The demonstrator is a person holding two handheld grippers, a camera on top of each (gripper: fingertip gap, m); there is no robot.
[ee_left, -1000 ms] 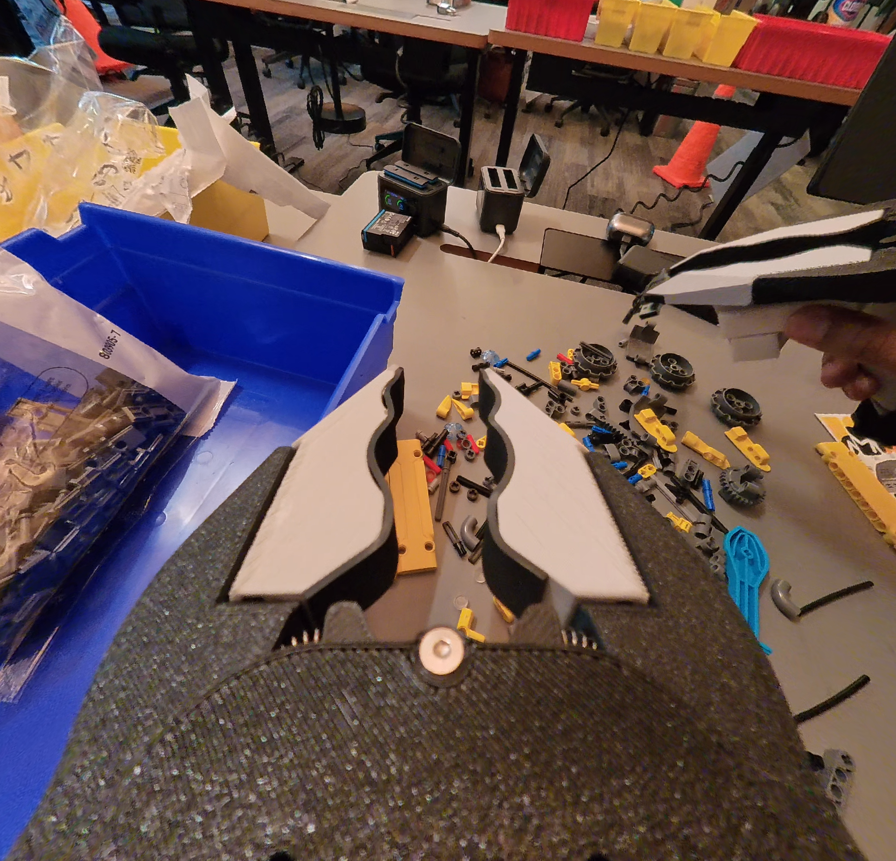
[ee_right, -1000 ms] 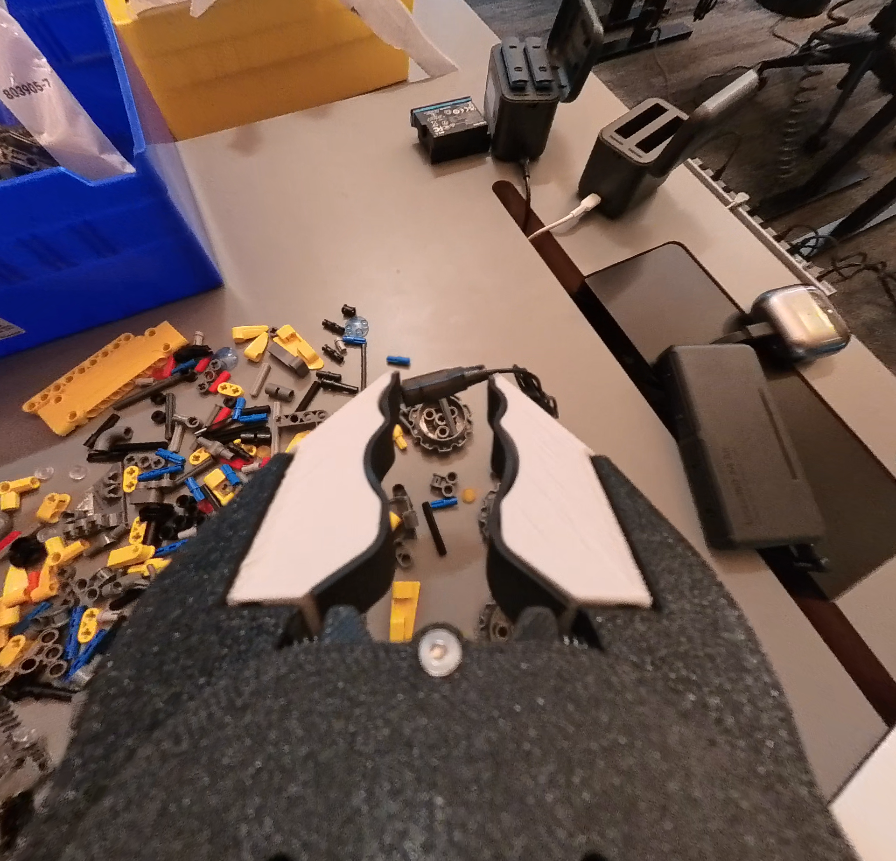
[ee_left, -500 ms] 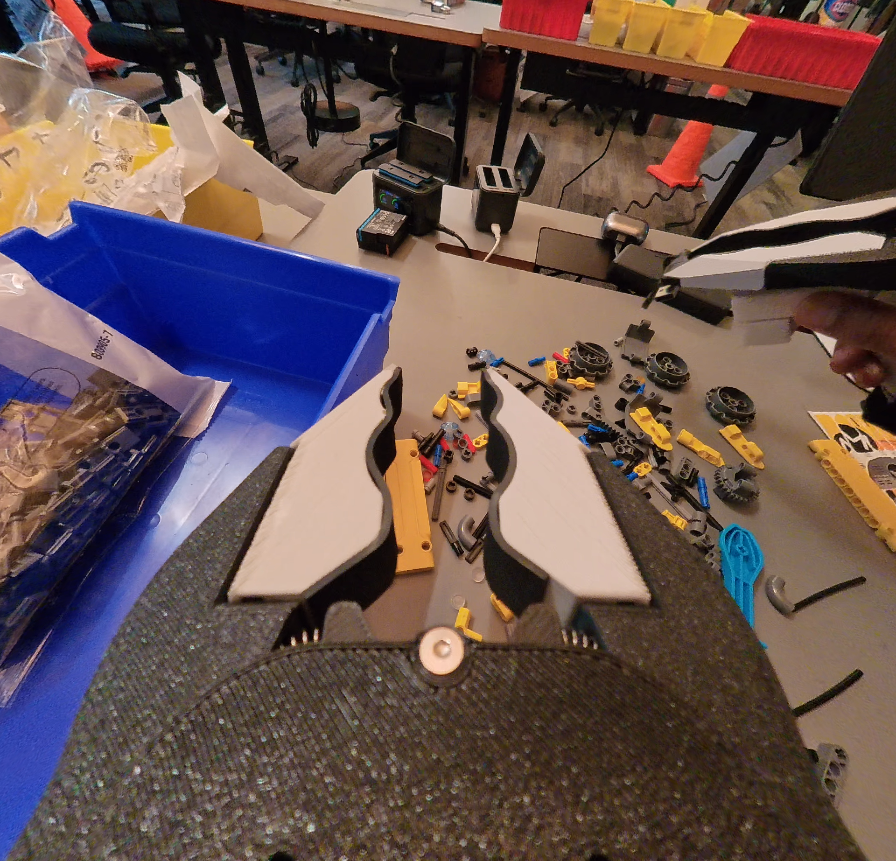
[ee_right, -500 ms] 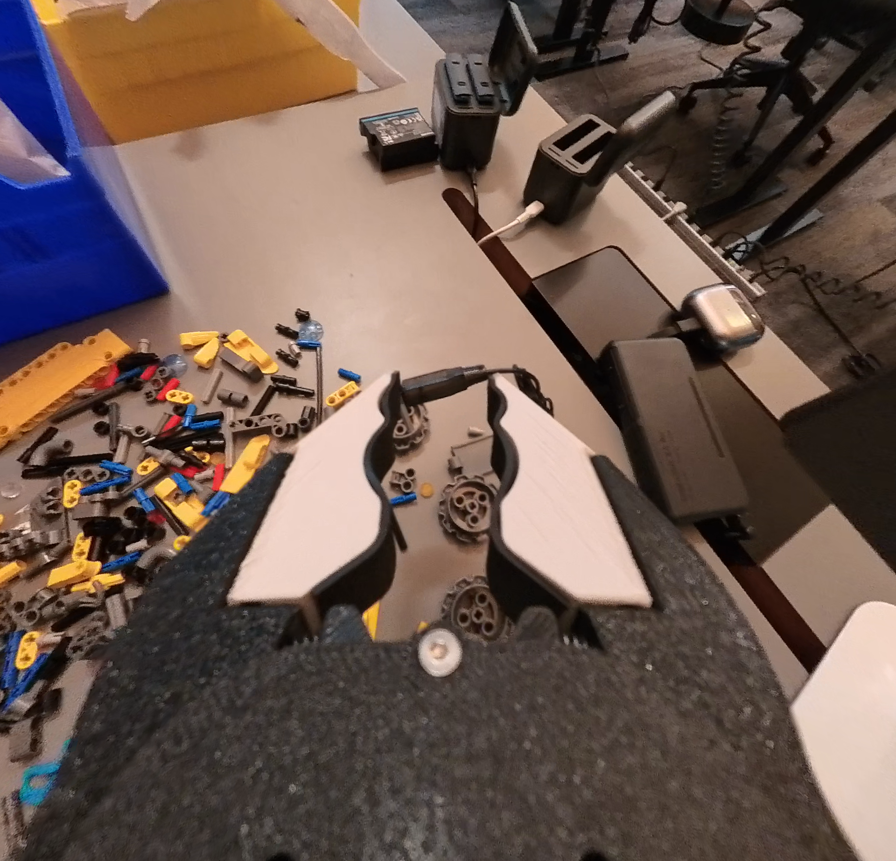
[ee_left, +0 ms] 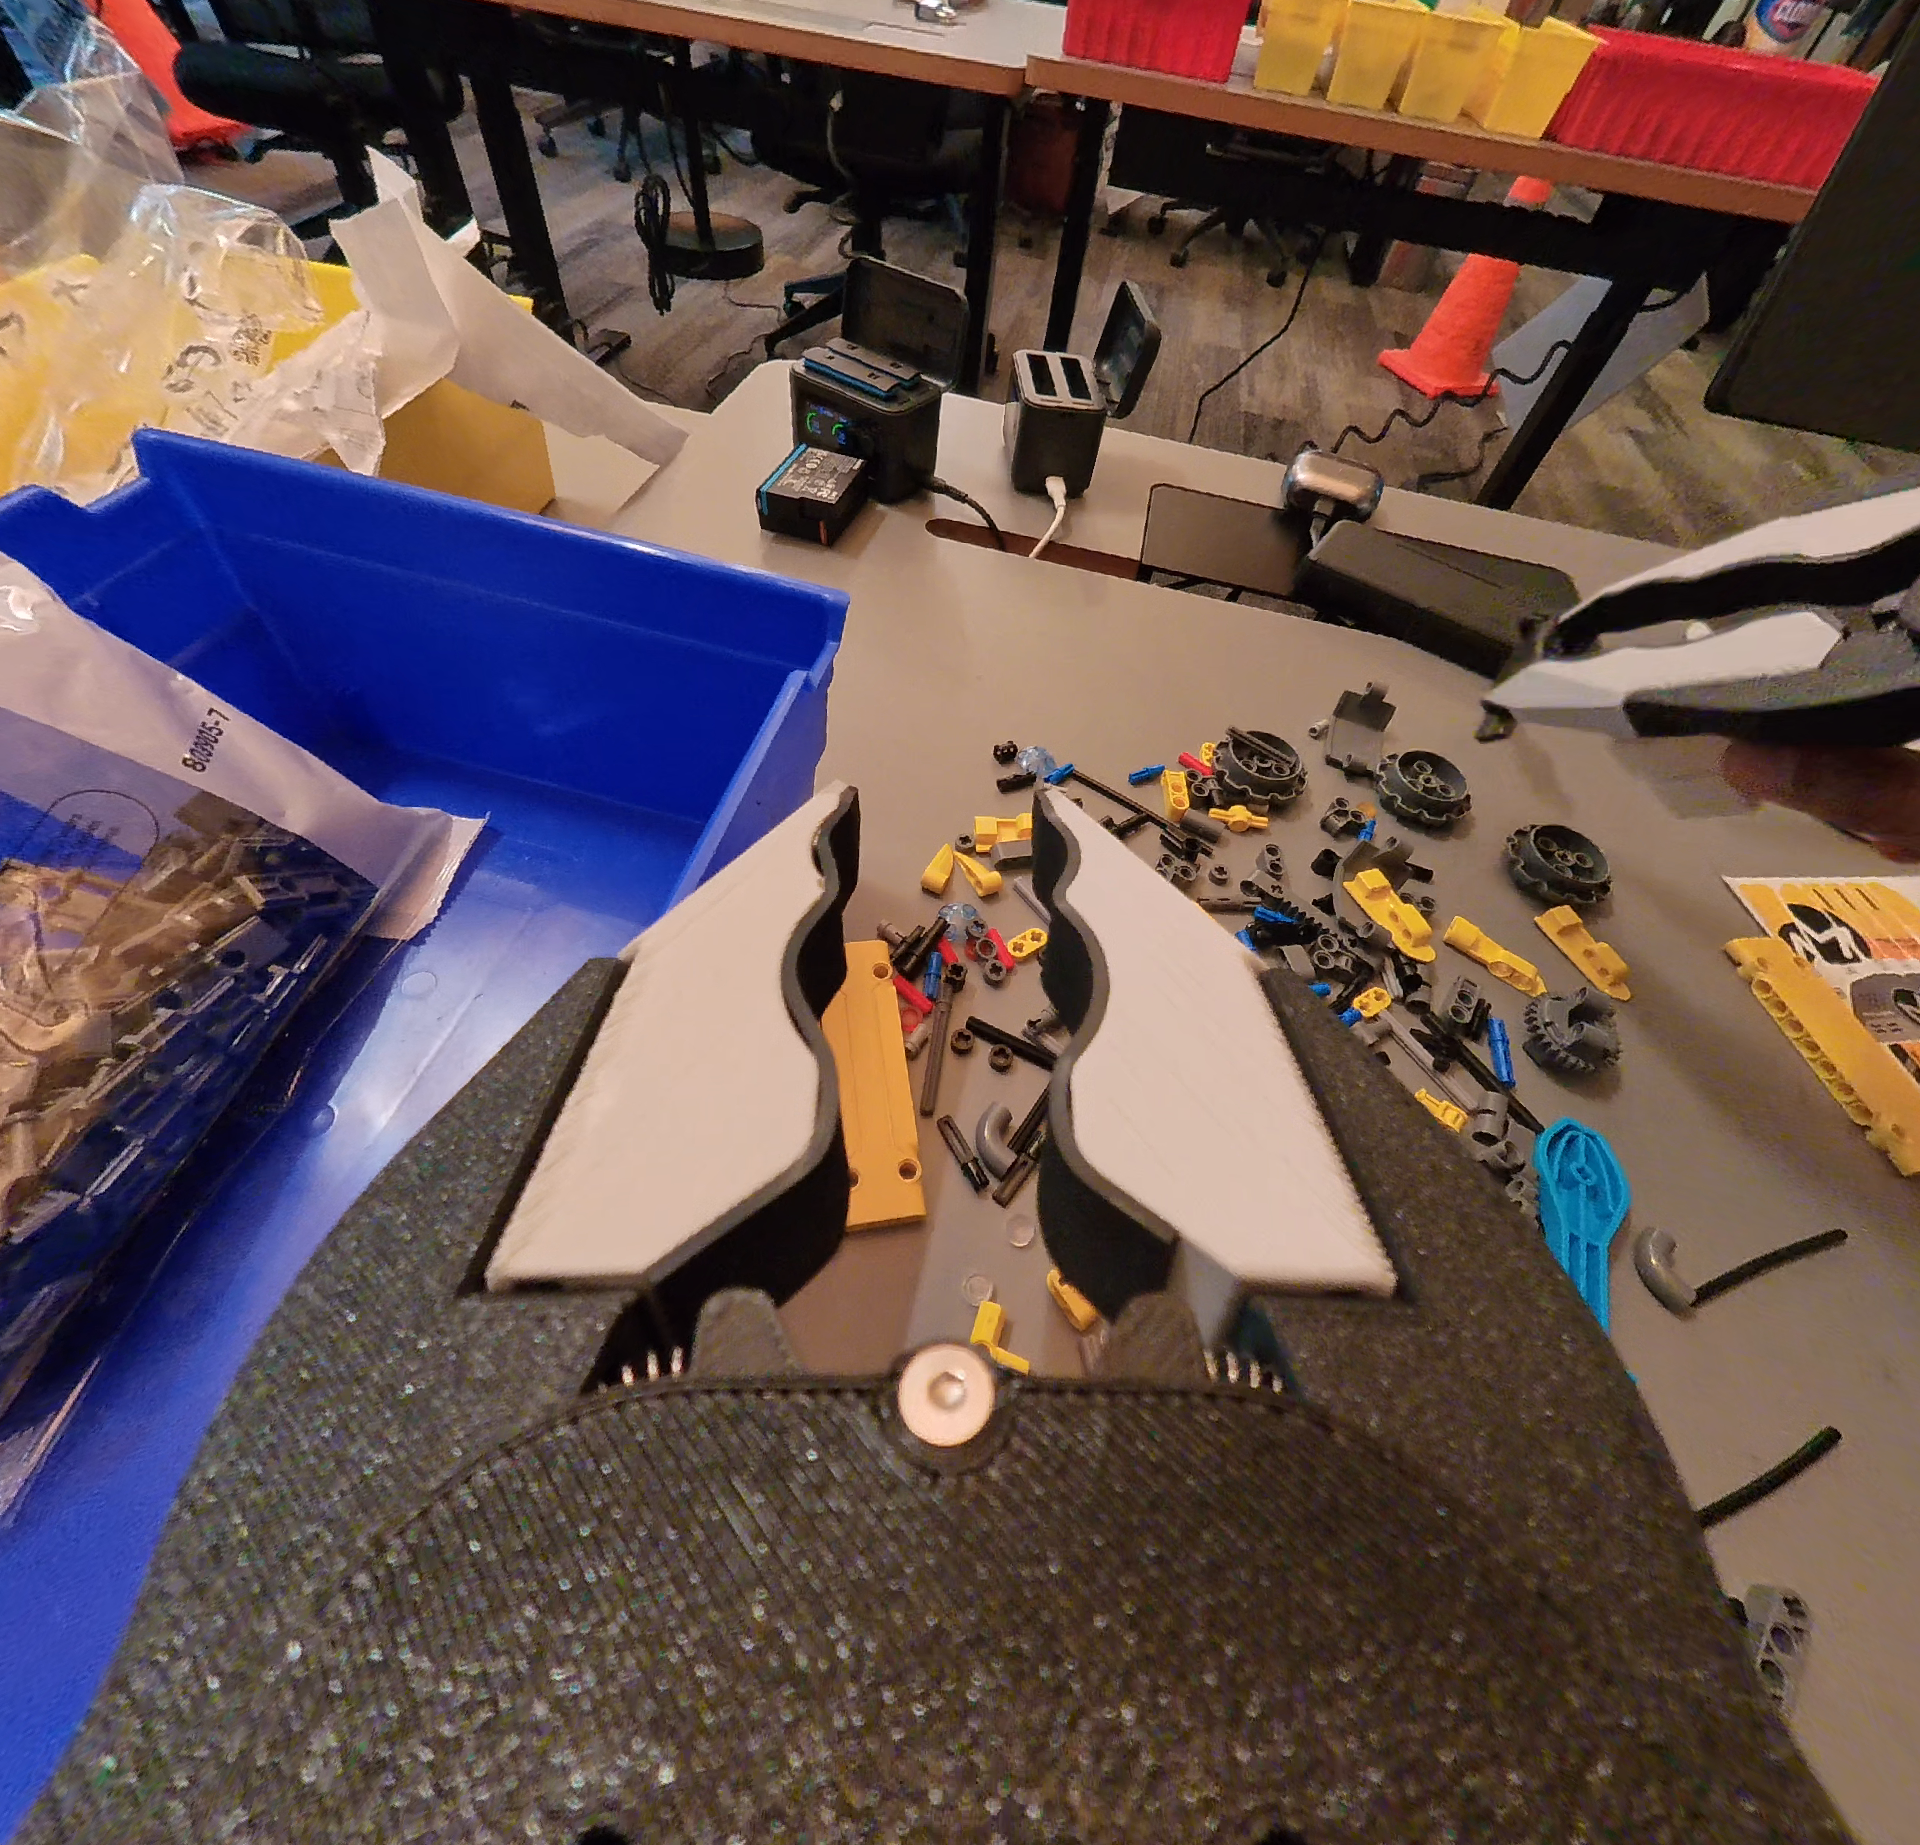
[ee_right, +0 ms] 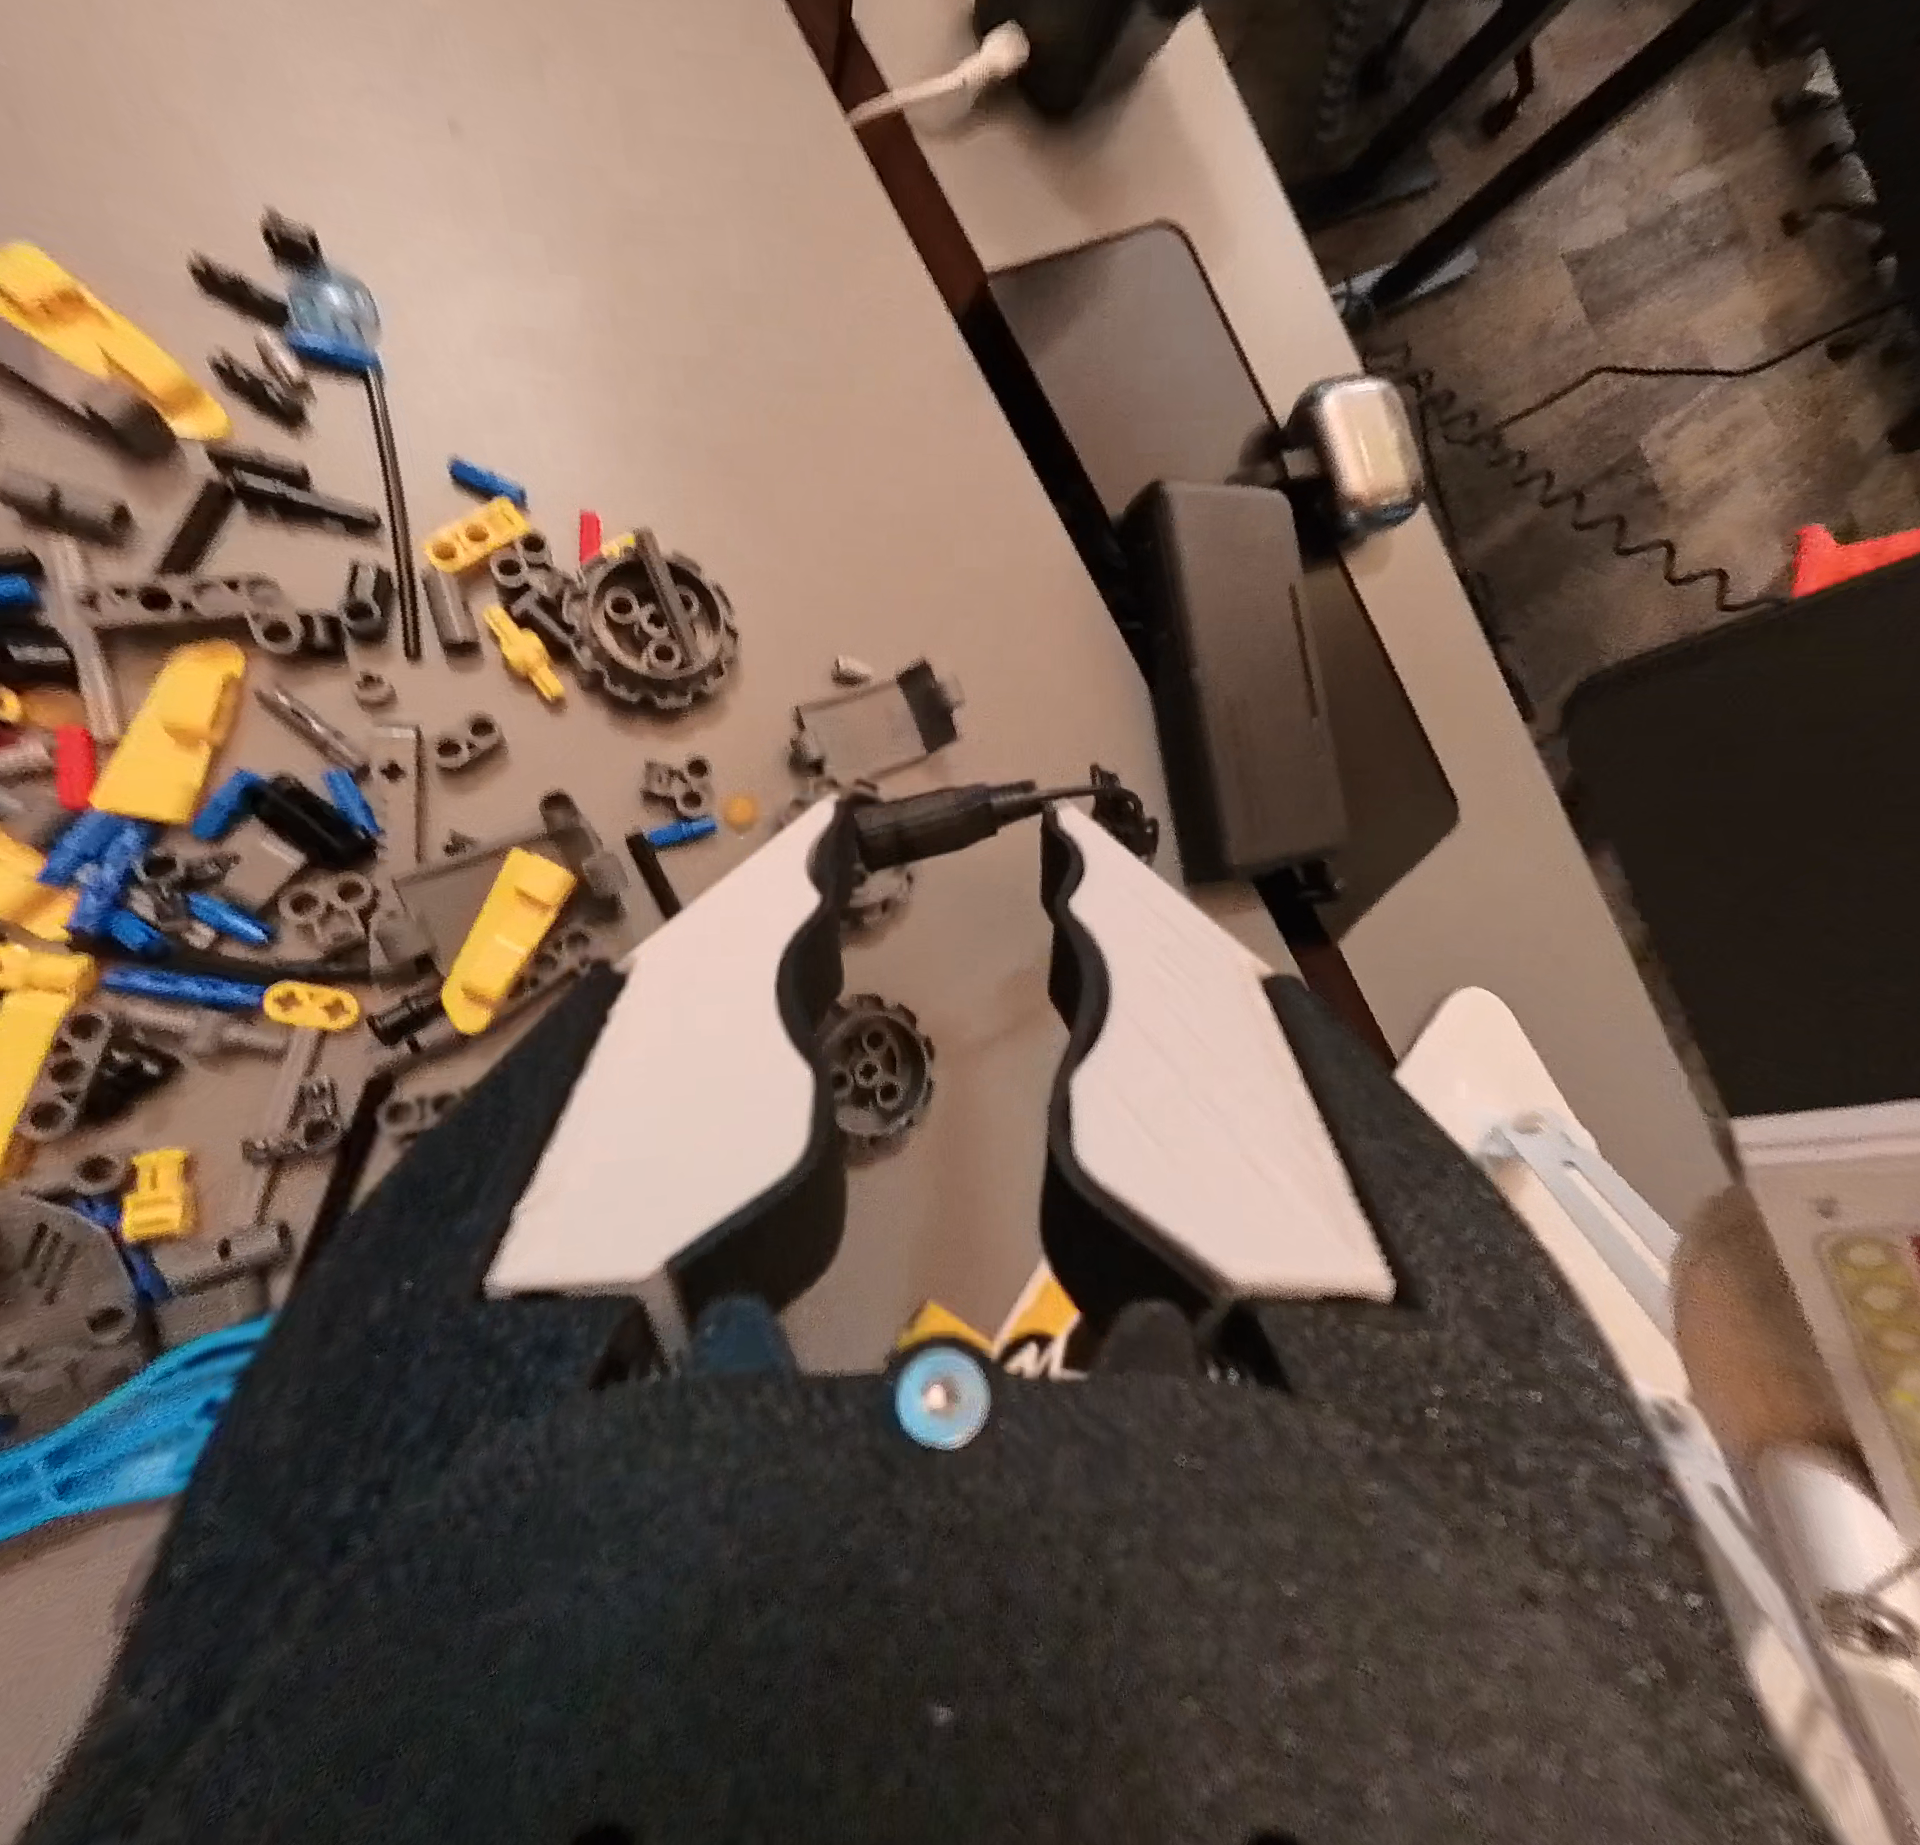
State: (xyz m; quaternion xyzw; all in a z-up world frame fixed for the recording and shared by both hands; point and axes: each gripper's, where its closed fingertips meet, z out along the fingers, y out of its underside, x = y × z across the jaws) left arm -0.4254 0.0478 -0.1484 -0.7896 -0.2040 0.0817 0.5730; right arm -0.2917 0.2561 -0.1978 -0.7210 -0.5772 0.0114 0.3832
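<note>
My left gripper (ee_left: pixel 945 808) is open and empty. It hovers over the near left edge of a pile of small black, grey, yellow and blue building parts (ee_left: pixel 1299 912), with a flat yellow beam (ee_left: pixel 873 1078) lying between its fingers. My right gripper (ee_right: pixel 940 819) is shut on a small black pin piece (ee_right: pixel 914 821) held across its fingertips. It hangs above the pile's far right edge, over a dark toothed wheel (ee_right: pixel 873 1068), and it also shows at the right of the left wrist view (ee_left: pixel 1507 704).
A blue bin (ee_left: pixel 468 632) holding a clear bag of parts (ee_left: pixel 156 943) stands at the left, a yellow bin (ee_left: pixel 468 445) behind it. Battery chargers (ee_left: pixel 873 424) and a black power brick (ee_right: pixel 1247 694) sit at the far edge. A blue tool (ee_left: pixel 1579 1203) and a booklet (ee_left: pixel 1849 943) lie right. Spacing between my two grippers at the tips: around 25 centimetres. The right tips stand about 8 centimetres off the dark toothed wheel (ee_right: pixel 873 1068). It is also in sight in the left wrist view (ee_left: pixel 1560 860).
My right gripper has moved right and towards me with the black pin piece in it, and its view has tilted down. My left gripper has hardly moved.
</note>
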